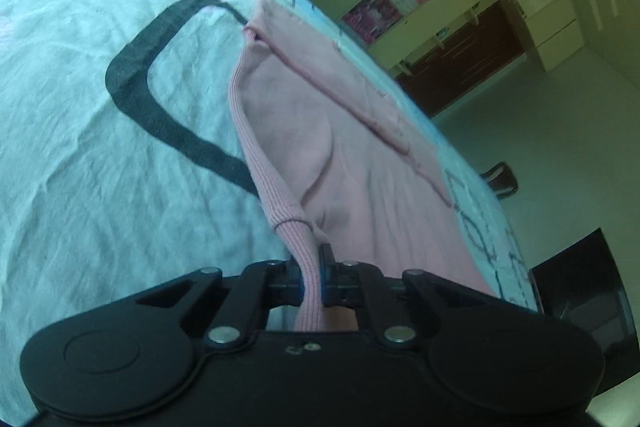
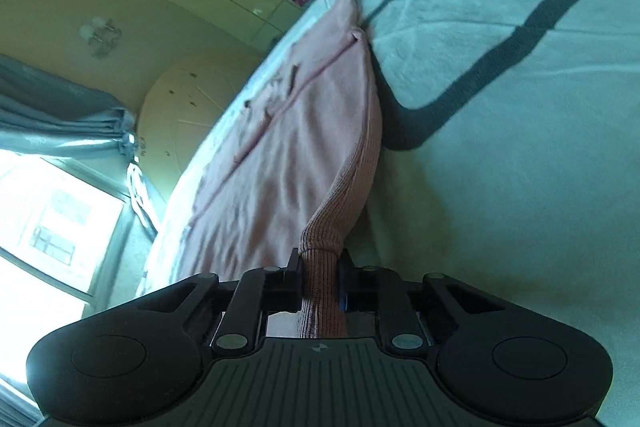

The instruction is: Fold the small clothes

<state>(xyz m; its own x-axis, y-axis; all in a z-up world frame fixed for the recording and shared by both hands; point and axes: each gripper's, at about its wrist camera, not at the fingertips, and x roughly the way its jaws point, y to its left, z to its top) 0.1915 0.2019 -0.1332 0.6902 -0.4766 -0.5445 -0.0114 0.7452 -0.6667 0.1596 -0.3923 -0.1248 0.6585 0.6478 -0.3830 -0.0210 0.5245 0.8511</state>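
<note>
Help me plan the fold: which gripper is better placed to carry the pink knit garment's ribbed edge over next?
Neither clearly. The left gripper and right gripper are each shut on the ribbed edge of the pink knit garment, so moving both together looks best.

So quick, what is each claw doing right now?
Left claw: closed on the ribbed edge of the pink garment.
Right claw: closed on the same pink garment's ribbed edge.

One pink garment (image 1: 352, 155), two claws (image 1: 314, 267) (image 2: 320, 267), one pale sheet (image 1: 100, 187).
</note>
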